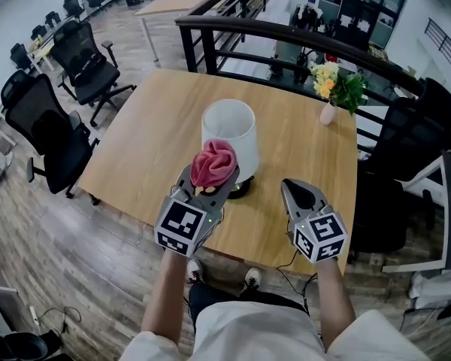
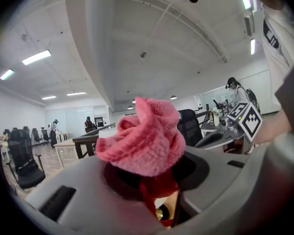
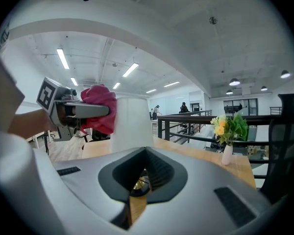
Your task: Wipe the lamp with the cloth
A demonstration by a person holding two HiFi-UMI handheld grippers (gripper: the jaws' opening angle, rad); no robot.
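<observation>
The lamp has a white shade (image 1: 229,136) on a black base (image 1: 241,189) and stands mid-table. A bunched pink cloth (image 1: 213,164) sits in my left gripper (image 1: 209,186), which is shut on it right in front of the shade's near side. In the left gripper view the cloth (image 2: 142,143) bulges up from between the jaws. The right gripper view shows the cloth (image 3: 99,109) against the shade's (image 3: 132,124) left side. My right gripper (image 1: 299,195) is shut and holds nothing. It hovers to the right of the lamp base, apart from it.
The wooden table (image 1: 135,149) also carries a small vase of yellow flowers (image 1: 332,89) at its far right. A dark railing (image 1: 286,34) runs behind the table. Black office chairs (image 1: 52,138) stand on the left and another (image 1: 410,149) on the right.
</observation>
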